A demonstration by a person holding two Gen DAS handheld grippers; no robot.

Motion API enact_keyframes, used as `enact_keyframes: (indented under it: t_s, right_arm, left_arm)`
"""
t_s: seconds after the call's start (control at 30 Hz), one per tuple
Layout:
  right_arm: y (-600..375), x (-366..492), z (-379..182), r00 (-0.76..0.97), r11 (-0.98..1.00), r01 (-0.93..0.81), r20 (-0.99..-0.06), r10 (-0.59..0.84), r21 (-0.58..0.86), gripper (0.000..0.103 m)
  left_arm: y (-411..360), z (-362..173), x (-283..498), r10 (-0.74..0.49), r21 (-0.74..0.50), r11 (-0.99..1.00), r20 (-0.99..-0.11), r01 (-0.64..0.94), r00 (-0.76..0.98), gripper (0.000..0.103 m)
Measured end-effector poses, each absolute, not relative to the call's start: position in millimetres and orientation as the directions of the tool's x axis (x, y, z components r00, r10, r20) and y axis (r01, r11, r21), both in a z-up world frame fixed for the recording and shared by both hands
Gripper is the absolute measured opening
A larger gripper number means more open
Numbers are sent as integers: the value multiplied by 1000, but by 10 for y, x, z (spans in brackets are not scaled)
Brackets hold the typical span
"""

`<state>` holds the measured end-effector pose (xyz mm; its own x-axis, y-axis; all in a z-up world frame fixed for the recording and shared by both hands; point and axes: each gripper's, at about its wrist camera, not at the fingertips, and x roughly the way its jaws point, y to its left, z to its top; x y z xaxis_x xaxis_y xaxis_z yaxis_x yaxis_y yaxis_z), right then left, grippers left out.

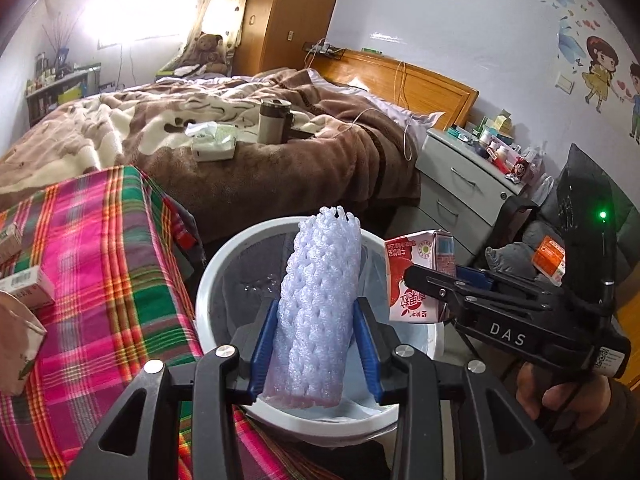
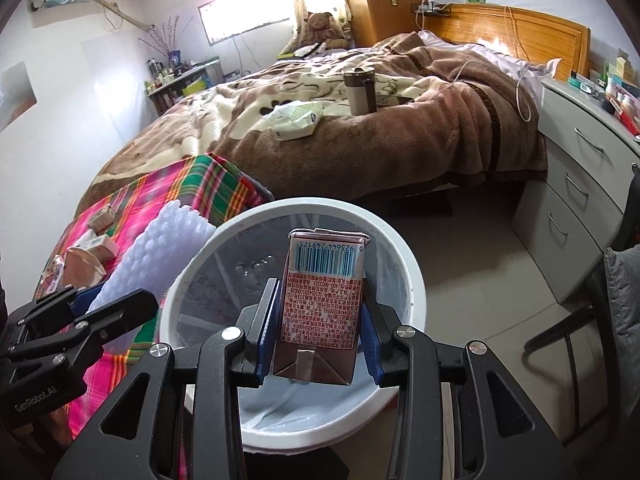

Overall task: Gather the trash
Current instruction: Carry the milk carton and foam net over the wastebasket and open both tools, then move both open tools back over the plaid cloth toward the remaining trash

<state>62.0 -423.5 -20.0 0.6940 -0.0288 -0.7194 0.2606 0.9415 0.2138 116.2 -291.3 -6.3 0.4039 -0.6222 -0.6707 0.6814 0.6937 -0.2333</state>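
Right now my left gripper (image 1: 316, 344) has its jaws clamped on a white foam net sleeve (image 1: 318, 304), holding it upright over the open mouth of the white trash bin (image 1: 208, 280). My right gripper (image 2: 320, 344) has its jaws closed on a red milk carton (image 2: 322, 304), barcode end up, also poised above the bin's rim (image 2: 404, 248). From the left wrist view I see the carton (image 1: 416, 280) just right of the sleeve, over the bin's far right edge. The bin stands on the floor beside the table (image 1: 104, 264) draped in plaid cloth, where small boxes (image 1: 28, 288) lie. Behind it is a bed (image 1: 224, 128) with a tissue pack (image 1: 214, 142) and a tumbler (image 1: 272, 120).
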Motion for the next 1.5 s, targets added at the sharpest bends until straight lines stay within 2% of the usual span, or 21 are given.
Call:
enact_keyframes:
  t_s: [0.1,0.23,0.33,0.37,0.7,1.13,1.5]
  right_arm:
    - [-4234,644,-225,682,946,255,-731,-27,202,38]
    - [-4238,673,-258,667,948,260,-744,-41,181,40]
    - [-4235,680,-260,663,948,262,-747,-42,179,61]
    - [-4234,670,-251,666,948,262,-745,-42,180,63]
    - [-4186,647,-184,684,939,273,-729,-39,206,63]
    - [-3886,638,58,753,951,225,-657,-31,214,63]
    - [-3469,836,81,773,962,132,-632,52,240,63]
  left_arm:
    - [-2914,-103,1211,-627,-250,692,-674,677,391,51]
    - [-2874,-107,1264,-642,-281,690,-662,667,386,53]
    - [-2856,-89,1281,-636,-273,697,-662,663,396,55]
    - [-2842,-81,1292,-636,-274,698,-662,661,397,55]
    - [-2607,22,1229,-611,-244,725,-661,644,437,55]
    - [-2126,206,1191,-579,-216,771,-629,600,518,56]
    - [-1414,237,1293,-495,-180,849,-600,497,629,59]
